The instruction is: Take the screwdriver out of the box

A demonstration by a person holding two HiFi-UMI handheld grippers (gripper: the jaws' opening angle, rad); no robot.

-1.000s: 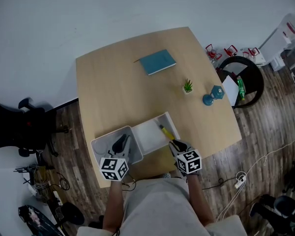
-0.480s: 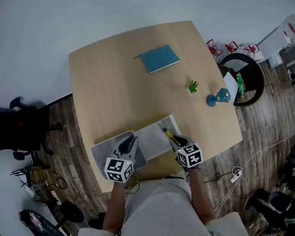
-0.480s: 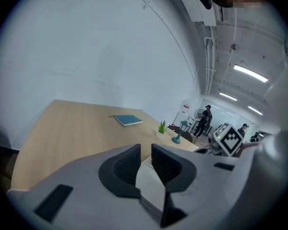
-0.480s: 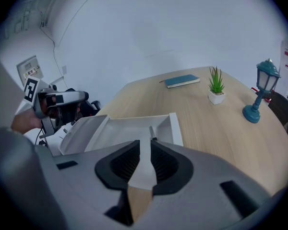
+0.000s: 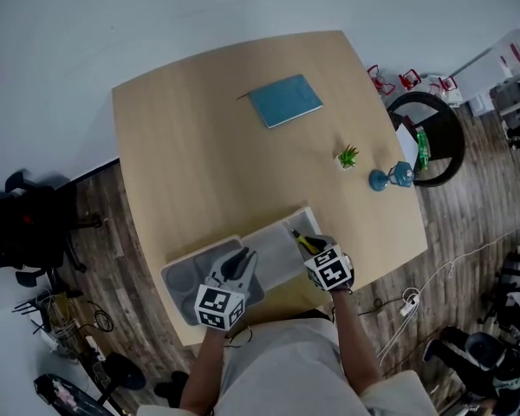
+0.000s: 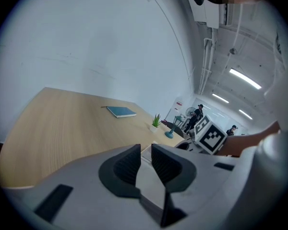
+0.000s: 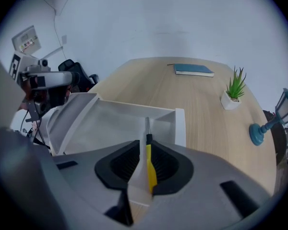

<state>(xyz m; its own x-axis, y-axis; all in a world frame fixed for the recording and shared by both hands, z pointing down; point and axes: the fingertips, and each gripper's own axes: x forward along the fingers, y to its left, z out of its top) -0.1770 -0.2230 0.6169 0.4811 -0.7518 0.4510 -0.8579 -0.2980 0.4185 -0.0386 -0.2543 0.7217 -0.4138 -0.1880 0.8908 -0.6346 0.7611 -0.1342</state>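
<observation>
From the head view, my right gripper [image 5: 312,250] is down in the right end of the open white box [image 5: 305,216], which sits at the near edge of the table [image 5: 199,163]. The yellow screwdriver [image 5: 302,239] is at its tips. My left gripper [image 5: 237,265] hangs over the grey lid [image 5: 184,274] beside the box. The box looks light and nothing pins it, so a snagged lift could drag it off that near edge.

In the left gripper view, the left gripper [image 6: 145,151] has its jaws drawn close, with only a thin gap and nothing in it that I can make out. It is not steadying the box.

In the right gripper view, the right gripper [image 7: 147,148] is clenched on the screwdriver [image 7: 149,153]. The yellow handle is pinched between the jaws and the metal shaft points ahead, low inside the box [image 7: 180,124]. I think the handle is narrow enough to twist or slip in the grip. If I draw back flat instead of rising first, the tip could catch a wall.
</observation>
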